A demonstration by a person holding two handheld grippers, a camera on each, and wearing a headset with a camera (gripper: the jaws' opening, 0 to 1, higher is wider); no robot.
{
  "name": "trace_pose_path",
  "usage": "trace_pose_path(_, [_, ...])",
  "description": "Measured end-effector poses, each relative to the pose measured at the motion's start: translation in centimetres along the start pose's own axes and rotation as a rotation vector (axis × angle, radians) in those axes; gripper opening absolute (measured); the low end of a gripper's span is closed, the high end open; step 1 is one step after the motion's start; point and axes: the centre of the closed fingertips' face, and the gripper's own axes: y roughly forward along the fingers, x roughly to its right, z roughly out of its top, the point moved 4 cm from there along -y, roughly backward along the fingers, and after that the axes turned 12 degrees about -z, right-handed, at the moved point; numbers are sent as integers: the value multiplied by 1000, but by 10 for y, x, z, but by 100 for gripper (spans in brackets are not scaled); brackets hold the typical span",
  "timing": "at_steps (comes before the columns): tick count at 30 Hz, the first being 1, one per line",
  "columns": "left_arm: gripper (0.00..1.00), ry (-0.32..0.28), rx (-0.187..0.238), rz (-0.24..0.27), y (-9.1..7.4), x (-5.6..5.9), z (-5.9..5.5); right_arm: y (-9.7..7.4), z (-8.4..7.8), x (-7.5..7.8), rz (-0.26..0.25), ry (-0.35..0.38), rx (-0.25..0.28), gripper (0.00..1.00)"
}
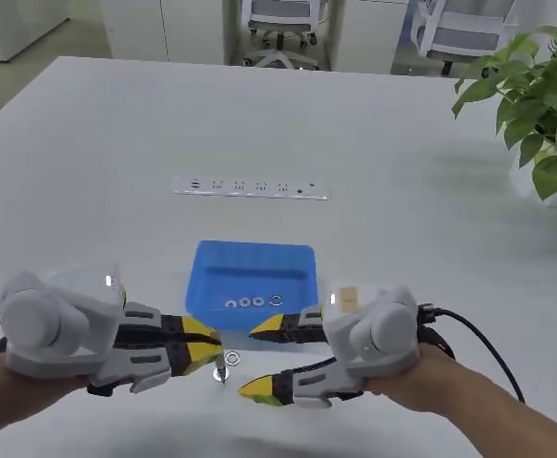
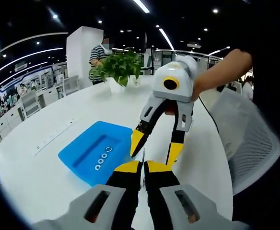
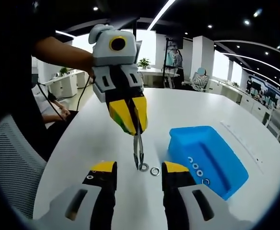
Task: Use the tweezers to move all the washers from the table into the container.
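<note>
The left gripper (image 1: 200,345) has its fingers closed on the tweezers (image 3: 138,148). They hang point-down, tips touching one of two washers (image 3: 143,166) that lie side by side on the worktop (image 1: 374,134), just in front of the container (image 1: 255,250). Four more lie in the container. The right gripper (image 1: 252,359) hovers close by with its fingers spread, holding nothing. I cannot tell whether the tips have the ring pinched. To my eye the pick goes best with one tip inside the hole and one outside the rim, an even squeeze, then a straight lift so the neighbouring ring is not nudged. The carry over the near wall is short, and letting go low should prevent a bounce.
</note>
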Motion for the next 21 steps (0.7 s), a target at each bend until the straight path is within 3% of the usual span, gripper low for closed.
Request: trace_pose_path(21, [7, 22, -34, -38, 3, -2, 4, 25, 10, 0, 110, -108, -16, 13])
